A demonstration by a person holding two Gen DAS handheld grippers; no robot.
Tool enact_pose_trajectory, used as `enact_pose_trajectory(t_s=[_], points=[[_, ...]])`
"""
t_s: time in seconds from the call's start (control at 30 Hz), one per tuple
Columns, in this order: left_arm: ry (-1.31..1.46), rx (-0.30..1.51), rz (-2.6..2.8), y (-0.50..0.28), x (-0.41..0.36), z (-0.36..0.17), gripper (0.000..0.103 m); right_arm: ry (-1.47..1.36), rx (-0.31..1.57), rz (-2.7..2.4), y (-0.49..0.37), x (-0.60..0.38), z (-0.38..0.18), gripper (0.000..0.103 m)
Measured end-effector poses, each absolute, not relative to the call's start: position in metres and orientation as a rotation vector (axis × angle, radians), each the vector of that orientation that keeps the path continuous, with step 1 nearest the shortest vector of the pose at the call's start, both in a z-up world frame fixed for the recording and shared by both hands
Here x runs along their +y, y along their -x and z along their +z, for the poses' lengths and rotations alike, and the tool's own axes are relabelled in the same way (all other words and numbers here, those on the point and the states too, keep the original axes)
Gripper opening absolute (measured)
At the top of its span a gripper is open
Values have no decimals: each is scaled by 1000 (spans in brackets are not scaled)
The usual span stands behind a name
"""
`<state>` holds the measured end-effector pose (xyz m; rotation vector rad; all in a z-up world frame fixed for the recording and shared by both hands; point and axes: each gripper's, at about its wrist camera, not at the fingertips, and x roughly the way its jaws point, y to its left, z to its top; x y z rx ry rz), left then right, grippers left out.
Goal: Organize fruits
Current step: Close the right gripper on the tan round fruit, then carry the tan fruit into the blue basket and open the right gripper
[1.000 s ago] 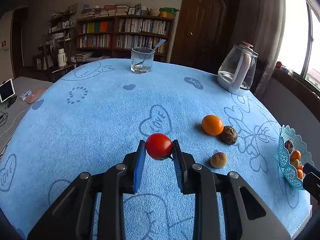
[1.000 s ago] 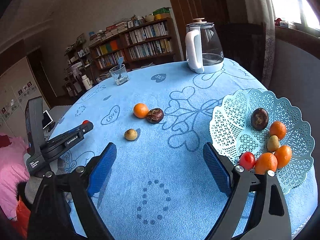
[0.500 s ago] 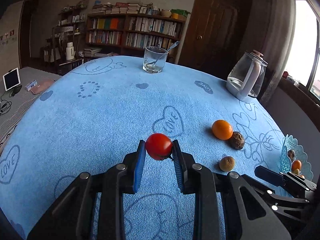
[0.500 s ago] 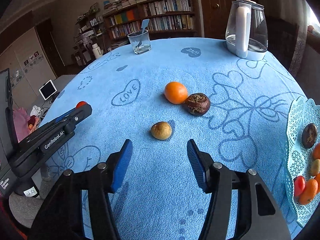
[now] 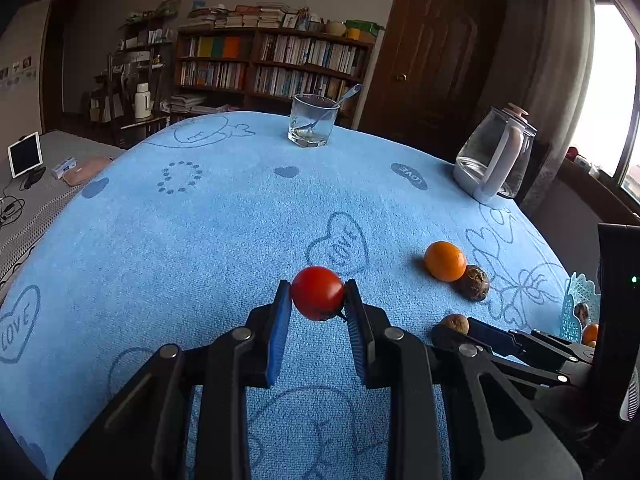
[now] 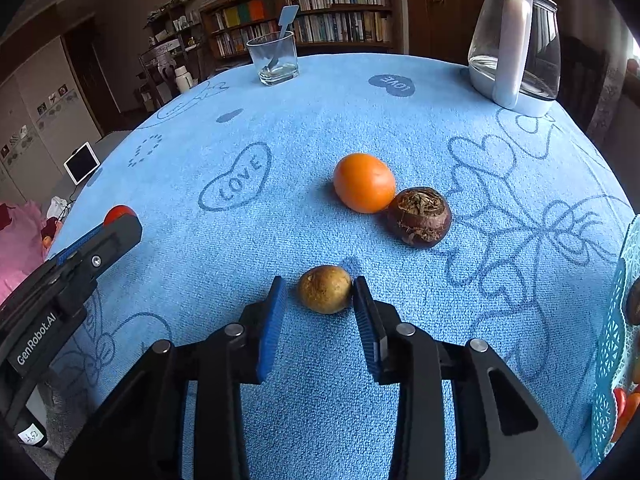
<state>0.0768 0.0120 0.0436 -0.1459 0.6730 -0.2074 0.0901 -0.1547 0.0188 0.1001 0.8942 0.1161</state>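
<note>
The left tongs (image 5: pixel 318 300) are still clamping the red tomato (image 5: pixel 317 293) above the tabletop (image 6: pixel 280 208). The right tongs (image 6: pixel 320 300), wide a second ago, are closing around the small brown fruit (image 6: pixel 325 289), so its transfer to the basket (image 6: pixel 612 344) looks next.

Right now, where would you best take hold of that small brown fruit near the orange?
Across its widest middle, coming from above and the near side. The small brown fruit is rounded and lies free on the cloth, apart from the orange. The right gripper already straddles it, jaws closing.
</note>
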Motion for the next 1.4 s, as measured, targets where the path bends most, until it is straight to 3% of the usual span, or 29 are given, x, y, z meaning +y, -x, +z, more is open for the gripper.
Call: enact_pose_trajectory(t_s=[0.83, 1.4], points=[[136, 679, -219, -76, 7, 42, 27, -198, 785, 59, -42, -200, 56, 30], [124, 676, -223, -74, 3, 40, 27, -318, 698, -150, 8, -290, 77, 29]])
